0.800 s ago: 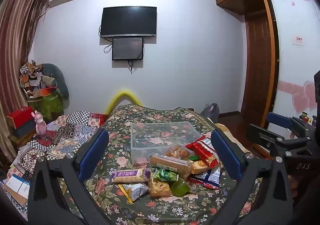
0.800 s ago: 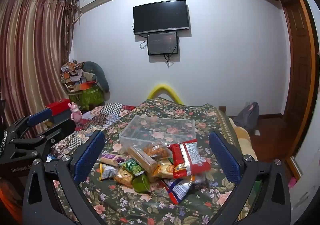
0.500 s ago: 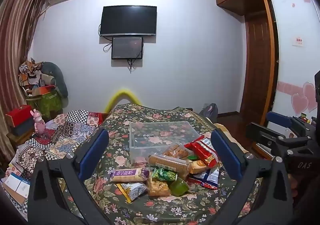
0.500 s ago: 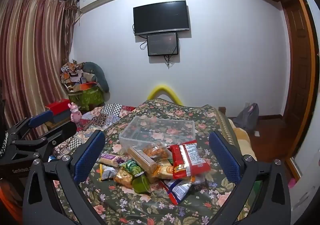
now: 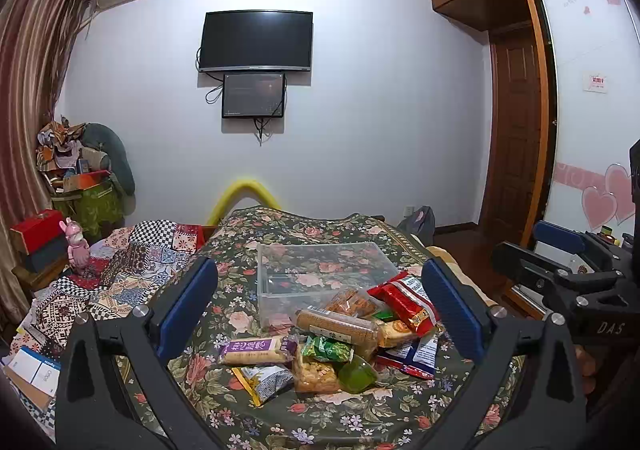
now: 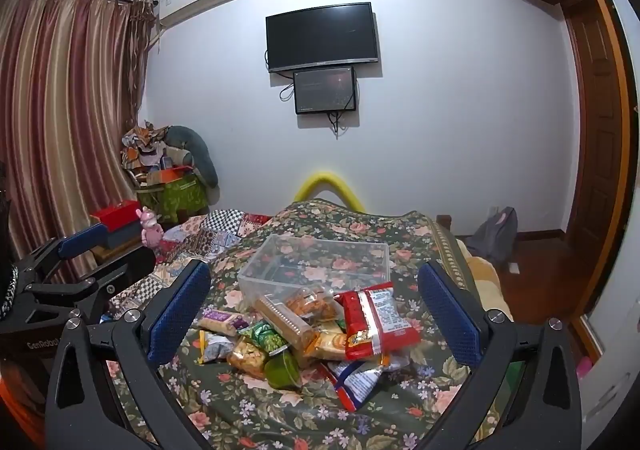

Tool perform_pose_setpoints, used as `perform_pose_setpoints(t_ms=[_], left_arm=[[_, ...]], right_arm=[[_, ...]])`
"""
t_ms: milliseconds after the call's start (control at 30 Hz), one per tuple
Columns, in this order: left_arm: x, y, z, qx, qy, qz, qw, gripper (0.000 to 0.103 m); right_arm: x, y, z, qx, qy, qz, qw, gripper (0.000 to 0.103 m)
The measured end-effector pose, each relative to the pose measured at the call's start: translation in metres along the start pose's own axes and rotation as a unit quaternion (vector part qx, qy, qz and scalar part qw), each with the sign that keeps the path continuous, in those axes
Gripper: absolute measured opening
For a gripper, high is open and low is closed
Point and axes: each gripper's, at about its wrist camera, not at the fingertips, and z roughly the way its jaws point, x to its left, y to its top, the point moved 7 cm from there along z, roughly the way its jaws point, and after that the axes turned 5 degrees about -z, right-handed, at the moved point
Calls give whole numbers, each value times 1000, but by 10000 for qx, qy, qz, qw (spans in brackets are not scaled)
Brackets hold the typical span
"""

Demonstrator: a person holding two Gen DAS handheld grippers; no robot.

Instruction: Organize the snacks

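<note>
A pile of snack packets [image 5: 340, 338] lies on the floral bedspread [image 5: 280, 418], in front of an empty clear plastic box [image 5: 320, 270]. The pile holds a red packet [image 6: 372, 322], a long biscuit pack [image 5: 336, 326], a purple bar [image 5: 256, 346] and a green jelly cup [image 5: 356, 370]. The box also shows in the right wrist view [image 6: 320, 262]. My left gripper [image 5: 320, 310] is open and empty, held back from the pile. My right gripper [image 6: 316, 314] is open and empty, also short of the pile.
A patchwork quilt [image 5: 120, 274] covers the left of the bed, with a pink toy [image 5: 76, 250] and red box [image 5: 36, 230] beyond it. Clutter is stacked in the left corner [image 6: 168, 173]. A wardrobe and door [image 5: 516, 169] stand at the right.
Both views have shifted only slightly; the pile and box have not moved. Both grippers stay open.
</note>
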Motion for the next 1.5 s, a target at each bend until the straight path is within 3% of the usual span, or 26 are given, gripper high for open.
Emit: perform_pose_setpoints(t_ms=[1500], left_arm=[[-2, 1, 2, 18, -2, -18, 10000, 103]], right_arm=[[0, 5, -3, -47, 7, 21, 10000, 103]])
